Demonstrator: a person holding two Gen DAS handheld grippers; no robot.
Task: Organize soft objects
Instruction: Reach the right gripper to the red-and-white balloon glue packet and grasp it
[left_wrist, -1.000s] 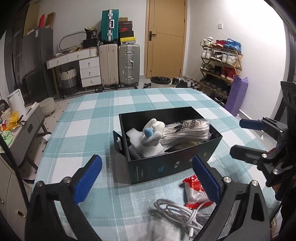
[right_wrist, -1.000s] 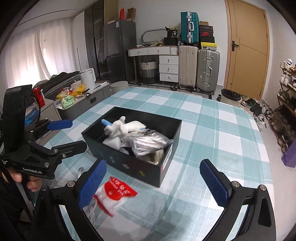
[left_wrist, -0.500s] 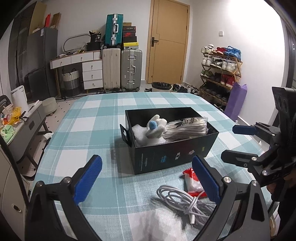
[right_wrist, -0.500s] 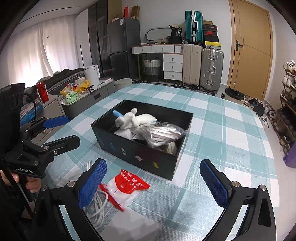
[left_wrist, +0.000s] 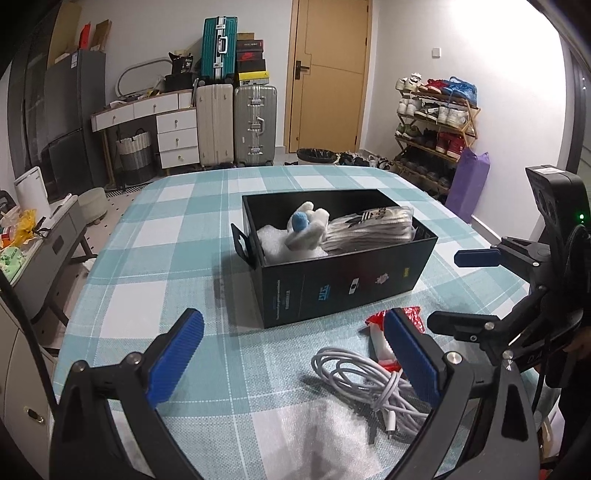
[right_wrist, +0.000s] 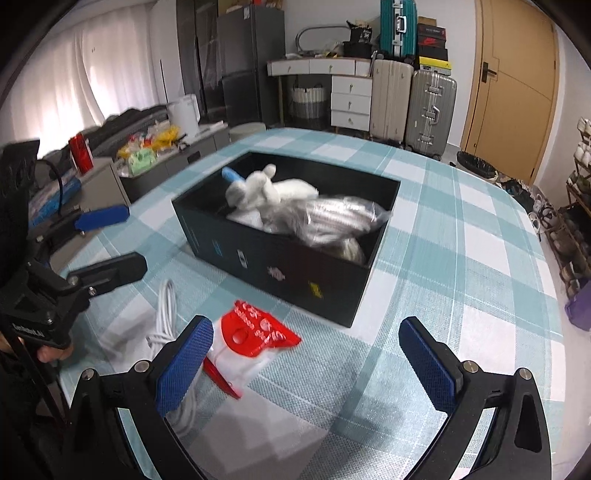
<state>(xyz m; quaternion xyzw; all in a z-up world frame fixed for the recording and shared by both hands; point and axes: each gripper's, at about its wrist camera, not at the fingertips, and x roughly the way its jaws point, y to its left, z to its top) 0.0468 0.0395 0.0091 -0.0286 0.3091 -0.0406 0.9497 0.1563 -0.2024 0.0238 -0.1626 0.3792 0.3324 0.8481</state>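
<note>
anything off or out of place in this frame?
Nothing spilled or damaged. Three things lie loose on the table outside the black box: a coiled white cable, a red-and-white packet and a white foam sheet. The box's end flap hangs open. Both grippers are open.

On the table (left_wrist: 155, 236) in front of me sits an open box (left_wrist: 343, 291) — inside it a plush toy (left_wrist: 308, 230) lies to the left of a bagged bundle of socks (left_wrist: 371, 230). Nearer to me than the box lie a coiled cable (left_wrist: 364, 376) and, just to its right, a small packet (right_wrist: 255, 339) — the cable partly on a foam sheet (left_wrist: 325, 435) at the table's near edge.
</note>
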